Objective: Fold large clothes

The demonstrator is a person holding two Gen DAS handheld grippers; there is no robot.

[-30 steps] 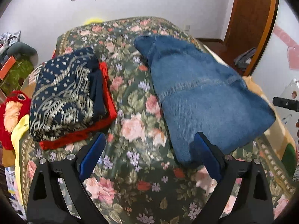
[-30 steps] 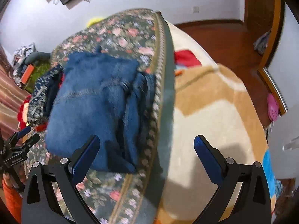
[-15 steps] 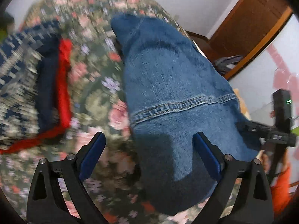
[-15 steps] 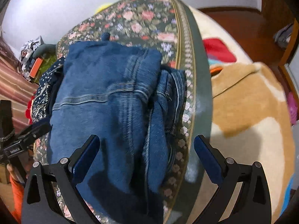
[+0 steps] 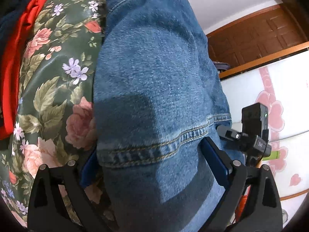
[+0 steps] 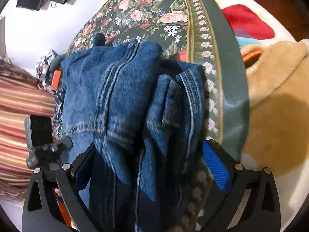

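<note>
Both grippers have come much closer to the folded jeans since the earlier frames. From the left wrist, the left gripper [image 5: 154, 164] stands wide open, its blue pads on either side of the jeans [image 5: 154, 73], not pressing them. They lie on a green floral bedspread [image 5: 54, 73], beside red cloth [image 5: 11, 58]; a brown door [image 5: 256, 38] is behind. No writing can be read. From the right wrist, the right gripper [image 6: 152, 166] is equally wide, straddling the jeans' [image 6: 119, 96] layered edge near the bedspread's [image 6: 227, 96] border, next to a tan blanket [image 6: 280, 106].

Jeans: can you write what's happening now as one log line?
stage: grasp | jeans: folded on bed | left gripper: open, straddling | right gripper: open, straddling
</note>
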